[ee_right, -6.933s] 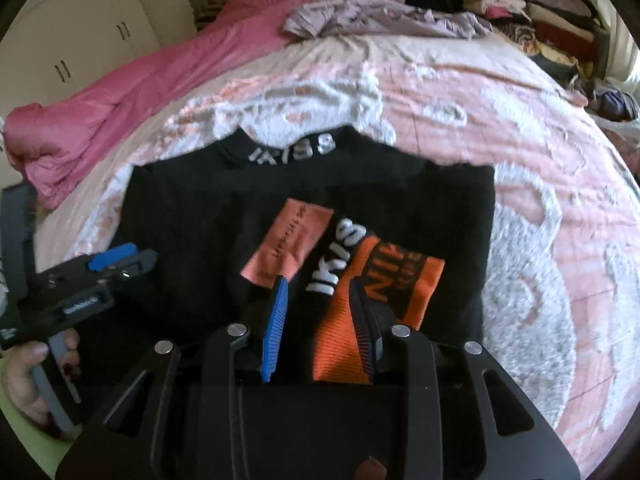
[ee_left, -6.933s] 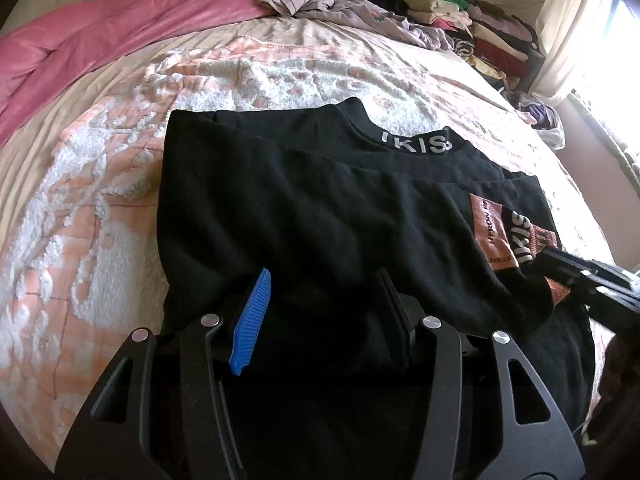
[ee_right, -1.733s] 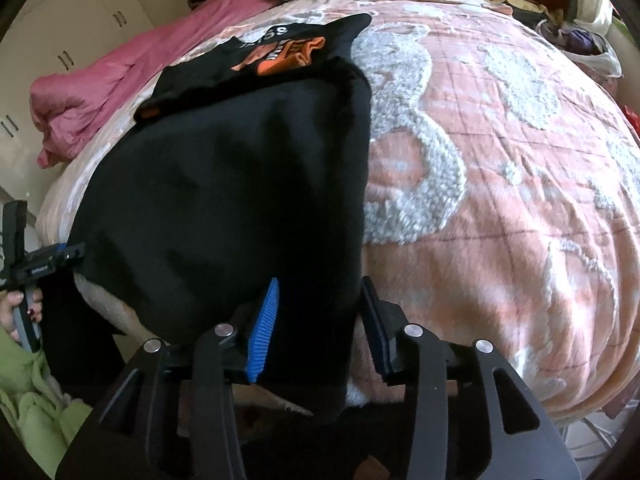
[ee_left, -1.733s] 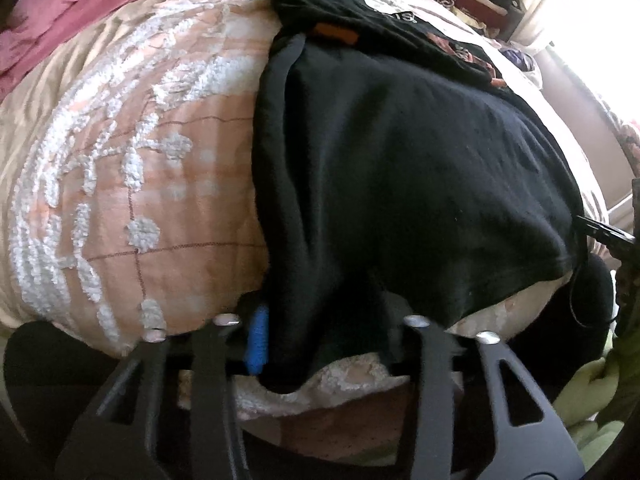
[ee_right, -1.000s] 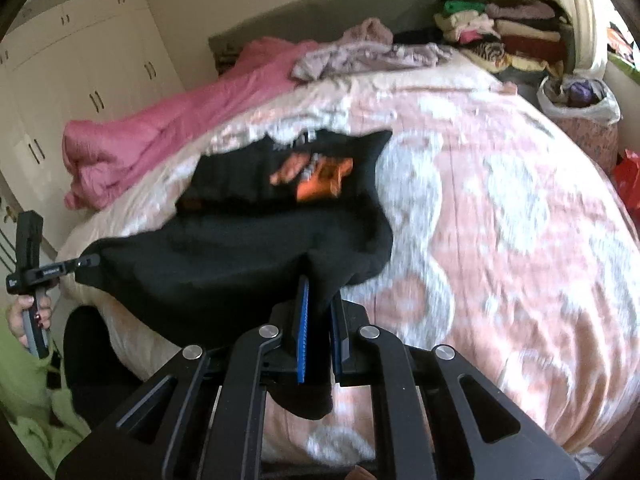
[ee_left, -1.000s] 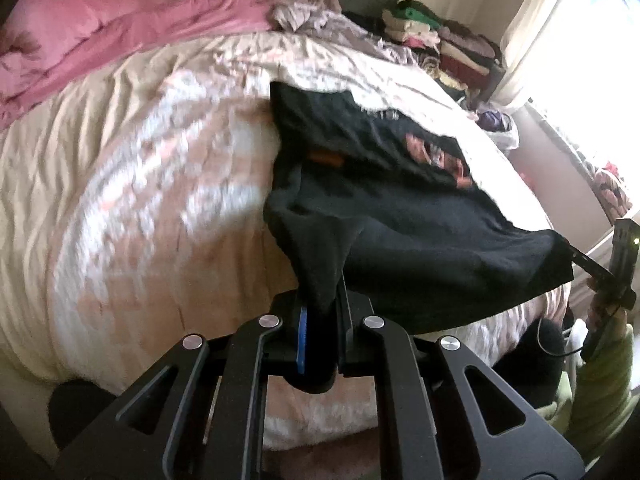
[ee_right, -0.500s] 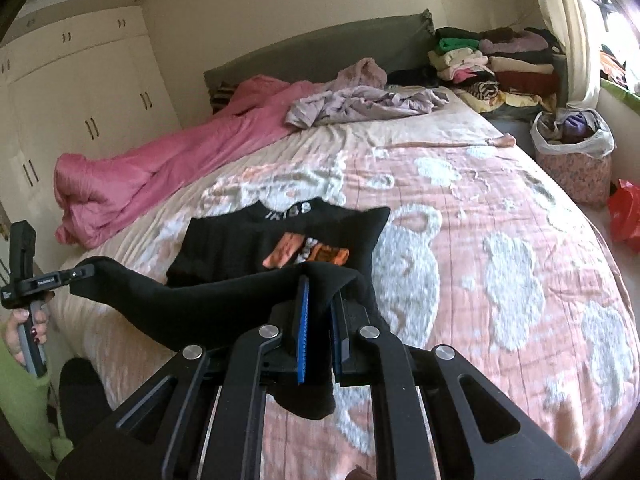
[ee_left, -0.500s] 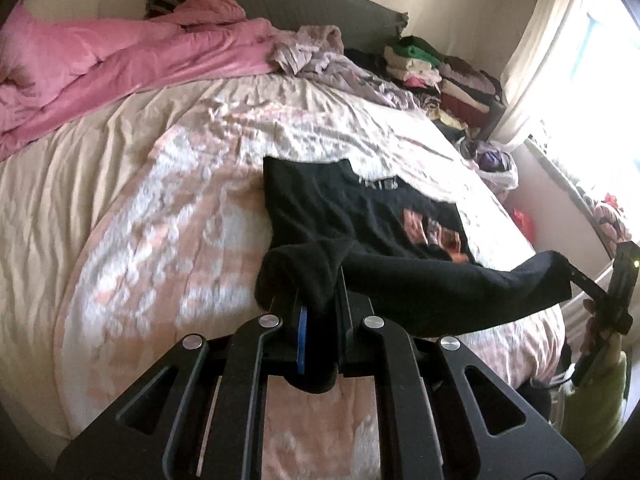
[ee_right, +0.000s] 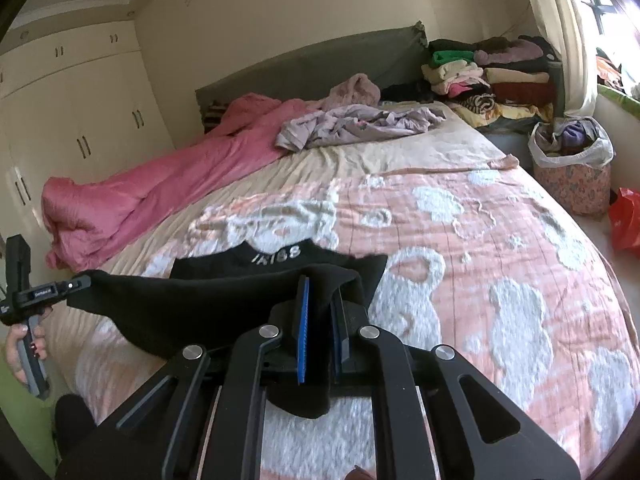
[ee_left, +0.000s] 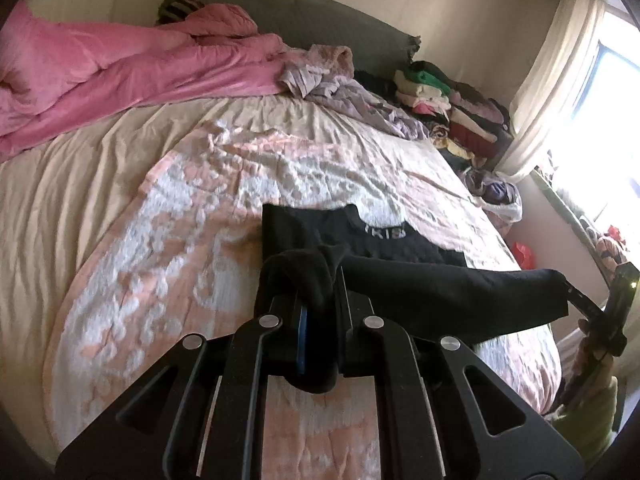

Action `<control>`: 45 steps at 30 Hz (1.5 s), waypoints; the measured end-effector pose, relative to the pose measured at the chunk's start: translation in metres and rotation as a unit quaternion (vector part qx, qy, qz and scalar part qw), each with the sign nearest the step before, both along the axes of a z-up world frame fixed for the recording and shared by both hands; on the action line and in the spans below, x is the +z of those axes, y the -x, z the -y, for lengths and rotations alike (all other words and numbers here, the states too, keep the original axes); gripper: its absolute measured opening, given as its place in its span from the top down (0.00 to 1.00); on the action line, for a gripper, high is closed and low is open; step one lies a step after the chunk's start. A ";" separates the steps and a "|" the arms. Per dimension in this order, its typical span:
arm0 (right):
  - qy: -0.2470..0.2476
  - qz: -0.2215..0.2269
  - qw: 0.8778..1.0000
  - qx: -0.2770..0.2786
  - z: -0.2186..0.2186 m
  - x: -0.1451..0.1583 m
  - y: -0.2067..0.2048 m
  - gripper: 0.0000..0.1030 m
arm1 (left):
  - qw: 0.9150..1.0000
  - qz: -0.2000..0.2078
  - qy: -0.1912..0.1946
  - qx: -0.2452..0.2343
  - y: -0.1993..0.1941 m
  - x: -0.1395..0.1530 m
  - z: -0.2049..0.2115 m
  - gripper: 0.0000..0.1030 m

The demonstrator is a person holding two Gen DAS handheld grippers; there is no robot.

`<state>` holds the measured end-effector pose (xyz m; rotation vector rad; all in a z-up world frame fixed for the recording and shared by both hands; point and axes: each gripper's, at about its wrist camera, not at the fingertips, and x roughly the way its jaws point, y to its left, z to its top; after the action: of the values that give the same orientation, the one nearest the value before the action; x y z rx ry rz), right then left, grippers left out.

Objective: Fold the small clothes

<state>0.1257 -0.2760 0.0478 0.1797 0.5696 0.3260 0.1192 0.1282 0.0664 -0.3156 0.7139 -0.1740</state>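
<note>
I am holding the black knit garment's (ee_left: 440,288) hem stretched crosswise, left hand-held gripper (ee_left: 318,312) and right hand-held gripper (ee_right: 320,320) each clamped on a corner, its collar lying at twelve o'clock on the pink-and-white bed (ee_right: 500,260).

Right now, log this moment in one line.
left gripper: shut on black top | right gripper: shut on black top | hem lifted over bed

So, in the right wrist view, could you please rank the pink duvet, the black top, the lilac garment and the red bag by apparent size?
1. pink duvet
2. black top, though nearness to the camera enlarges it, so its place against the duvet is unsure
3. lilac garment
4. red bag, partly cut off at the frame edge
</note>
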 end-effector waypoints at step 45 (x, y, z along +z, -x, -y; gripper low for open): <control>0.054 -0.076 0.991 -0.095 -0.010 -0.089 -0.109 0.38 | 0.992 -0.048 -0.099 0.059 -0.105 -0.076 0.023 0.51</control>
<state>0.2345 -0.2655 -0.0411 0.1528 0.7126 0.0953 0.2242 0.1054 -0.0096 -0.1756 0.7994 0.0245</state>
